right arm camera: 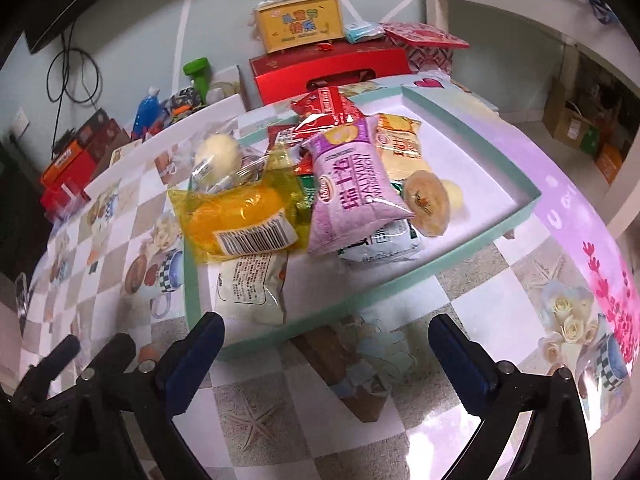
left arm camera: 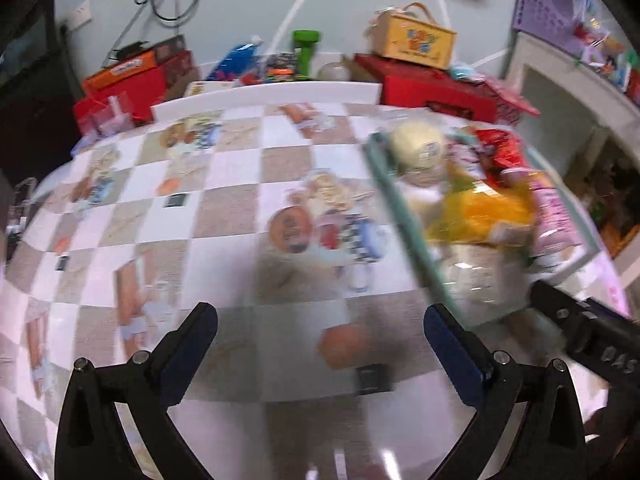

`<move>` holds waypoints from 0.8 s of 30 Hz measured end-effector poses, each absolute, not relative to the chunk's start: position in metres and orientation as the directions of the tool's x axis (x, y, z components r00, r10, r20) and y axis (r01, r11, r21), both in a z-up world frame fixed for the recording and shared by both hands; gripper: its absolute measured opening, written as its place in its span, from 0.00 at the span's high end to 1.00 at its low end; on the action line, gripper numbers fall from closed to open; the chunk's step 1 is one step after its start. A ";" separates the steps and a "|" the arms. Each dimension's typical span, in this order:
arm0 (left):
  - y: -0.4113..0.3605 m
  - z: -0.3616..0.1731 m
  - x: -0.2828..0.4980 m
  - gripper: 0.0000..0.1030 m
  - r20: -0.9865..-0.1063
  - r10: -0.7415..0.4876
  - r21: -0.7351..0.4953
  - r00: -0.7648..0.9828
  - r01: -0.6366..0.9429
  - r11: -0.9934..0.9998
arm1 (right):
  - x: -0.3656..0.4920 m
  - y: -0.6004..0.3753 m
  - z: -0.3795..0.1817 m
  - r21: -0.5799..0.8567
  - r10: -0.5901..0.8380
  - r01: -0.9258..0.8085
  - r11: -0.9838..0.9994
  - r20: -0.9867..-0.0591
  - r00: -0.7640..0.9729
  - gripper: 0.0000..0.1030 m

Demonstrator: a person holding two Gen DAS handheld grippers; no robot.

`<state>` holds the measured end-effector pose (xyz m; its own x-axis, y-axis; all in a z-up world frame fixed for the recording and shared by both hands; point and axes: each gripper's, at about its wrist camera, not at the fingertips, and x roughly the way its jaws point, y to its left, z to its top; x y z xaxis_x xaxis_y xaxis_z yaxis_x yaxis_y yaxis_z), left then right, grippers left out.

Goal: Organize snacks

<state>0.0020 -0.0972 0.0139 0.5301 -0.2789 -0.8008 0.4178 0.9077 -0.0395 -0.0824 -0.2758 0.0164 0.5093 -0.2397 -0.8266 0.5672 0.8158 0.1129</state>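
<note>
A shallow teal-rimmed tray (right arm camera: 472, 248) on the checkered table holds several snack packets: a yellow packet (right arm camera: 240, 216), a purple packet (right arm camera: 352, 192), a red packet (right arm camera: 328, 110), a round bun in clear wrap (right arm camera: 218, 152), a white packet (right arm camera: 250, 284) and a green-white packet (right arm camera: 380, 246). My right gripper (right arm camera: 326, 344) is open and empty just in front of the tray's near rim. My left gripper (left arm camera: 320, 340) is open and empty over the bare tablecloth, left of the tray (left arm camera: 404, 216). The left wrist view is blurred.
Behind the table stand a yellow box with a handle (right arm camera: 300, 26), red boxes (right arm camera: 332, 70), a green bottle (right arm camera: 198, 72) and a blue bag (right arm camera: 146, 110). A white shelf (right arm camera: 520, 20) stands to the right. The other gripper shows at the left edge (right arm camera: 60, 368).
</note>
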 end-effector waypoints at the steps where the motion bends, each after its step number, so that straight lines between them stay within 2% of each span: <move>1: -0.094 0.012 0.003 0.00 -0.802 -0.267 -0.037 0.534 0.402 0.915 | -0.082 -0.275 0.014 0.106 -0.244 0.567 0.817 -0.827 0.507 0.00; 6: -0.086 0.007 0.008 0.00 -0.812 -0.215 -0.021 0.543 0.341 0.940 | -0.077 -0.272 0.003 0.088 -0.245 0.560 0.824 -0.836 0.491 0.00; 24: -0.078 0.000 0.013 0.00 -0.827 -0.151 0.024 0.542 0.302 0.953 | -0.079 -0.267 0.000 0.013 -0.277 0.514 0.858 -0.831 0.483 0.00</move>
<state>0.0127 -0.0779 0.0002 0.5415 -0.1514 -0.8270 0.3025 0.9529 0.0236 -0.0793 -0.2667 0.0003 0.4831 -0.2768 -0.8307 0.5141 0.8576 0.0132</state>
